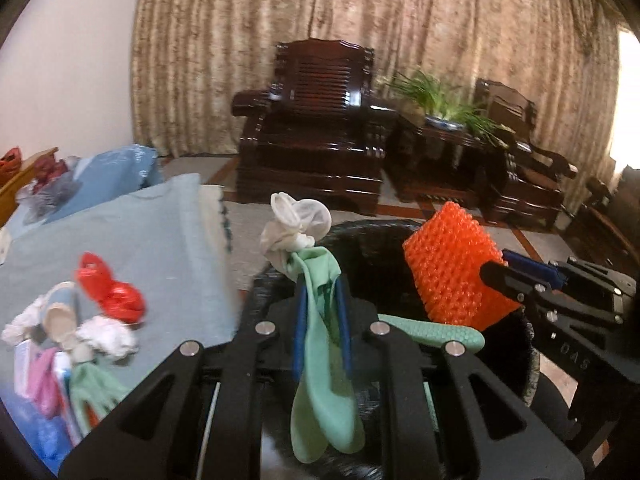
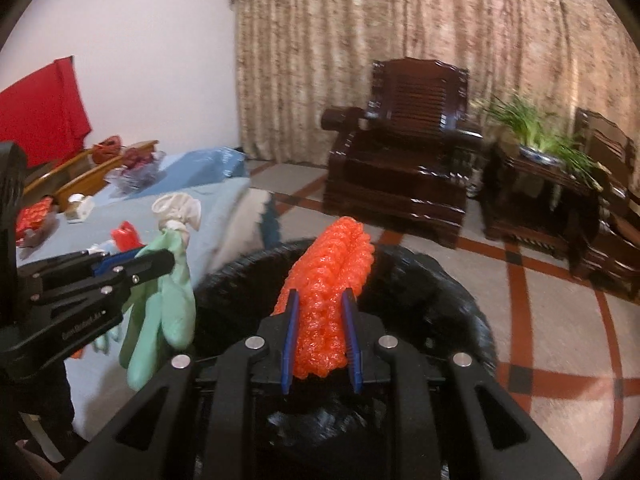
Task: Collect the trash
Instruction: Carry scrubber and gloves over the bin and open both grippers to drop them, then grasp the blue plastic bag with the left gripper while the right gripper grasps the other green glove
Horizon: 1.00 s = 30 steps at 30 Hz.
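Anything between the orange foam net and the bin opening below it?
Nothing: in the right wrist view, the orange foam net hangs clamped directly over the black-lined bin.

Beneath both tongs the black bin was blurred and its floor hidden by the left gripper and right gripper, while left of the left tongs the heap of small litter smeared out, cut off by the frame edge.
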Each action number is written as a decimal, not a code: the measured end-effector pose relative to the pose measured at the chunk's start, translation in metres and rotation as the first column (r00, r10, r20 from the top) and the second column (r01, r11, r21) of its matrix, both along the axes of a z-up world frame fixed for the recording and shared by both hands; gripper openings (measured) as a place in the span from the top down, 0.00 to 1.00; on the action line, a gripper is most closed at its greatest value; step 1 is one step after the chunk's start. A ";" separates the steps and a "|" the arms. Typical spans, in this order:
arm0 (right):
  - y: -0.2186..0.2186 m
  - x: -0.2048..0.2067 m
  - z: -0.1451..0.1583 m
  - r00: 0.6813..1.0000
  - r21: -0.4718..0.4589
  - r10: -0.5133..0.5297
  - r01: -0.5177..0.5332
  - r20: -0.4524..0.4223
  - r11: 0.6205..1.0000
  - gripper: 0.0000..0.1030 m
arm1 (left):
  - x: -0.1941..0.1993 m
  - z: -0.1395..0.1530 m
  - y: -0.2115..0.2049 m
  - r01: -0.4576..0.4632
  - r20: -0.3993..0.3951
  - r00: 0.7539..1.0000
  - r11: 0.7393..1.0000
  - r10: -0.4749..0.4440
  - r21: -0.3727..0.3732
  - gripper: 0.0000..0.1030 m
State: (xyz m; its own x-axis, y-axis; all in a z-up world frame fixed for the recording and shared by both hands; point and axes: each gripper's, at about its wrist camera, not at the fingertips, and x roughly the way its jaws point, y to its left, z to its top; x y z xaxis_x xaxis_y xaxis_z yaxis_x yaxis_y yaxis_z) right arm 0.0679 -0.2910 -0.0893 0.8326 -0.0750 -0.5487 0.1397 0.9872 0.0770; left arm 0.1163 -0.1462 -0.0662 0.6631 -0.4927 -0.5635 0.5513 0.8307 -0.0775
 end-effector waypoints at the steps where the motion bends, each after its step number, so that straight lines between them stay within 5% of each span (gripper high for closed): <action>1: -0.006 -0.002 -0.003 1.000 0.005 -0.014 0.014 -0.008 1.000 0.80 | 0.001 -0.003 -0.008 0.012 -0.006 1.000 1.000 -0.012 0.004 0.87; 7: -0.026 -0.009 -0.015 0.996 0.008 -0.075 0.076 -0.048 0.997 0.74 | 0.010 -0.021 -0.026 0.072 -0.083 0.994 0.997 -0.072 -0.007 0.71; 10: -0.030 -0.012 -0.019 0.994 0.020 -0.094 0.095 -0.059 0.995 0.59 | 0.009 -0.020 -0.022 0.072 -0.072 0.995 0.997 -0.072 -0.013 0.50; 17: -0.022 -0.016 -0.008 0.995 0.025 -0.105 0.104 0.003 0.994 0.10 | 0.003 -0.003 0.014 -0.014 -0.014 1.000 1.000 0.014 -0.022 0.31; 25: 0.032 0.001 0.012 0.997 0.061 0.019 -0.024 0.077 0.998 0.06 | -0.013 0.030 0.098 -0.210 0.094 0.973 0.978 0.210 -0.013 0.16; 30: 0.083 0.018 0.017 0.985 0.063 0.143 -0.149 0.098 0.987 0.06 | -0.022 0.037 0.162 -0.371 0.118 0.922 0.929 0.368 0.008 0.16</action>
State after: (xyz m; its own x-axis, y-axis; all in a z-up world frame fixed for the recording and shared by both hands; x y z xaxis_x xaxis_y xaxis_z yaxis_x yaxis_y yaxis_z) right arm 0.0858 -0.2079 -0.0724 0.8794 0.0869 -0.4681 -0.0166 0.9882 0.1523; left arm 0.0943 0.0156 -0.0295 0.8546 -0.1848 -0.4853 0.2085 0.9780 -0.0052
